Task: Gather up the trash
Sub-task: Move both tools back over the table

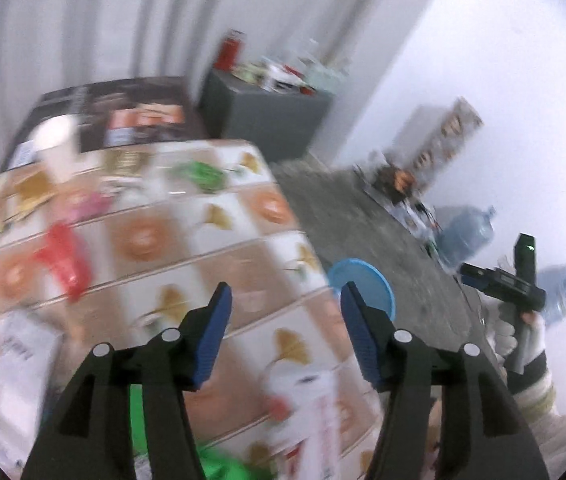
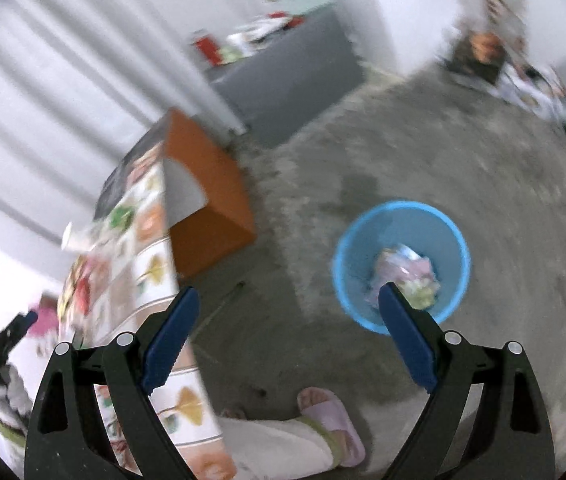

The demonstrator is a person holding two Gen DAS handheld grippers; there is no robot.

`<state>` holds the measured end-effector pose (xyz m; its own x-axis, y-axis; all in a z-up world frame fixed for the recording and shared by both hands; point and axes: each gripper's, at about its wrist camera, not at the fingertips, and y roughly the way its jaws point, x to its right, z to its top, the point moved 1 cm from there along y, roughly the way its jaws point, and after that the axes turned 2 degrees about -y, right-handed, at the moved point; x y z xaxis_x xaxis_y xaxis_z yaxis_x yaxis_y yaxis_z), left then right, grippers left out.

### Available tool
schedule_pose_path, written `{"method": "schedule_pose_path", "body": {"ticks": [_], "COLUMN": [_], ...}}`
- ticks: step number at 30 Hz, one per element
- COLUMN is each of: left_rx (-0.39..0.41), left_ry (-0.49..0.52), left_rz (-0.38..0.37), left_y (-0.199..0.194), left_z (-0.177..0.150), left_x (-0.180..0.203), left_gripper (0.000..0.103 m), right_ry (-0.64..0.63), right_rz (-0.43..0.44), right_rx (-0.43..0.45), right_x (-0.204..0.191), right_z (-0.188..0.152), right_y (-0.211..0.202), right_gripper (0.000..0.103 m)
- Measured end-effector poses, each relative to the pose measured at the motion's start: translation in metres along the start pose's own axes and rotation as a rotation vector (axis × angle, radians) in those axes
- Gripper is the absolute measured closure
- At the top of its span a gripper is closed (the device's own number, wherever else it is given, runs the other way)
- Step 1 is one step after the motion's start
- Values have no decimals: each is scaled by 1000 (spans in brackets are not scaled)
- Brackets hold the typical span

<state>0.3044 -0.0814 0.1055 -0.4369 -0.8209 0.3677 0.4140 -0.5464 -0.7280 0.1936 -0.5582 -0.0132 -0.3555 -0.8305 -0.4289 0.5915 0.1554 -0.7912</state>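
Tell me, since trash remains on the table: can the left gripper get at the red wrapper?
Probably yes: the left gripper is open and empty, with nothing seen between it and the red wrapper.

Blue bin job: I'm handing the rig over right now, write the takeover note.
Left tongs: open, nothing between the pads, over the table.
Right tongs: open, empty, over the floor near the blue bin.
Done: crumpled wrappers lie in the bin.
Left: trash on the table, including a red piece, a green piece and a white cup. Views are blurred.
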Motion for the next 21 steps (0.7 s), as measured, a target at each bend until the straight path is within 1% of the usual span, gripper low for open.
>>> {"method": "schedule_pose_path", "body": {"ticks": [2,3,5,7,8,9,11,14,15,17,19,21], "left_rx": [30,36,48,44,41,33,8,-32,-59,-87,-112,-143], "left_ry": [-53,-70,-135,-178,-204,-250,-316,-375,-406,-412,-418,-430], "left_rz": [21,24,42,38,34,25,7,2,19,49,123,173], "left_y": [-19,-26,-39,-42,-41,-38,-29,-7,7,24,44,62], "left_z": [-6,-8,-13,-14,-13,-10,-2,13,21,31,41,48], "left_x": [-27,-38,-65,-85,-93,-107,-130,-153,-164,-174,-187,-198], "left_gripper": [46,45,45,45,45,45,45,45,45,45,45,45], "right_ry": [-66,-96,-155,-217,-231,-245,-244,-235,-224,-176,-129,-53], "right_rz": [20,33,59,97,115,149,196,255,268,294,300,296], "right_rx": [-8,-14,-22,-41,-48,-66,-102,-155,-173,-219,-259,-319], "right_x": [-31,-45,-72,-108,-118,-136,-161,-209,-220,-246,-264,-282], "right_z": [3,4,6,9,10,13,20,36,40,52,62,72], "right_y": [1,3,8,18,23,31,47,78,86,111,135,169], "right_gripper": [16,16,16,16,16,16,16,16,16,16,16,16]}}
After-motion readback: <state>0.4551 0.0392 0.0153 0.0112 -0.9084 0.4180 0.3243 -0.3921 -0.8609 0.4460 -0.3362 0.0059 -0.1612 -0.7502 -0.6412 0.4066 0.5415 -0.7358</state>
